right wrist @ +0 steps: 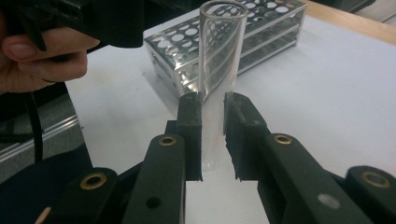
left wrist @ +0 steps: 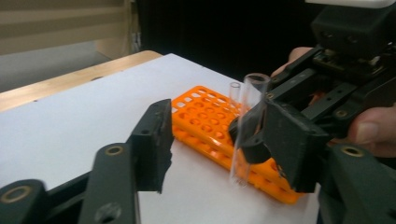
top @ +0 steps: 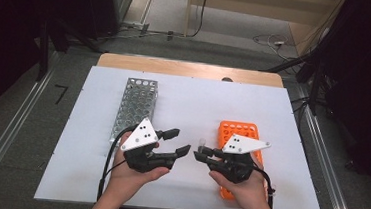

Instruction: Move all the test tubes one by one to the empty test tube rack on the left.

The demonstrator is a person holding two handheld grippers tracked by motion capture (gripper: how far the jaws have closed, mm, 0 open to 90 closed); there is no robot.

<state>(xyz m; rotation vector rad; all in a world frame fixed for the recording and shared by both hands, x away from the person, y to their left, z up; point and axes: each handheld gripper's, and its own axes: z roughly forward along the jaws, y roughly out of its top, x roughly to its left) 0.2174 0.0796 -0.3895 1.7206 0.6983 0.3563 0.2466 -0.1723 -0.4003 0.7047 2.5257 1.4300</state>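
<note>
Black jaws of the right gripper [right wrist: 213, 135] clamp a clear glass tube [right wrist: 215, 70] upright, mouth up, above the white table [top: 193, 110] beside the orange rack [top: 239, 131]. Opposite, the left gripper [top: 176, 141] gapes empty.

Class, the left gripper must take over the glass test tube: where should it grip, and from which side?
Grip the test tube on its bare upper wall, above the right gripper fingers, coming in level from the left; the tube stands upright and its middle is already clamped.
</note>
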